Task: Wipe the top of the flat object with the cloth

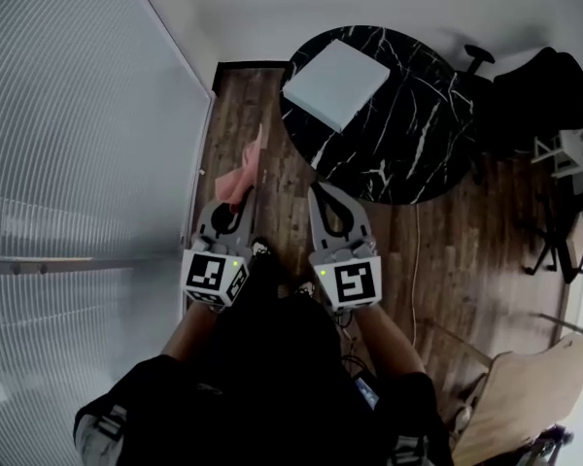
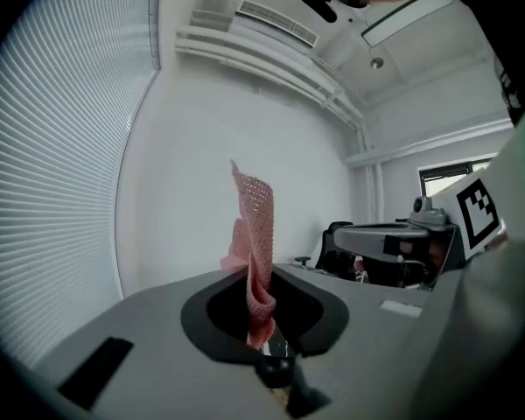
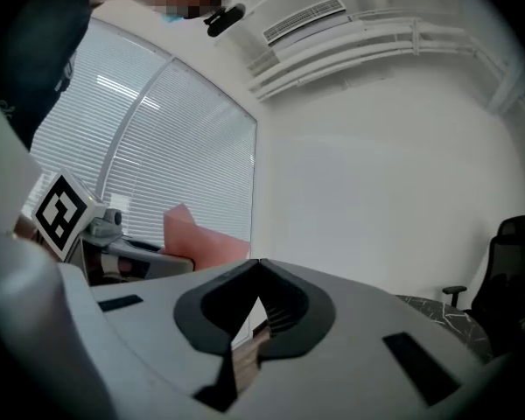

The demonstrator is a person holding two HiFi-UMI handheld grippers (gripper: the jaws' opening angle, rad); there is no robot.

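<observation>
A pink mesh cloth [image 1: 241,173] sticks up from my left gripper [image 1: 256,176], whose jaws are shut on it; in the left gripper view the cloth [image 2: 254,243] rises between the jaws. My right gripper [image 1: 314,188] is held beside it, jaws shut with nothing between them. The flat white object [image 1: 336,83] lies on the far left part of a round black marble table [image 1: 408,134], well ahead of both grippers. In the right gripper view the cloth [image 3: 201,239] shows at the left and a strip of the table [image 3: 437,309] at the right.
White blinds [image 1: 78,163] run along the left wall. A black office chair [image 1: 539,90] stands past the table at the right. A wooden chair [image 1: 520,396] is at the lower right. Wooden floor [image 1: 437,260] lies between me and the table.
</observation>
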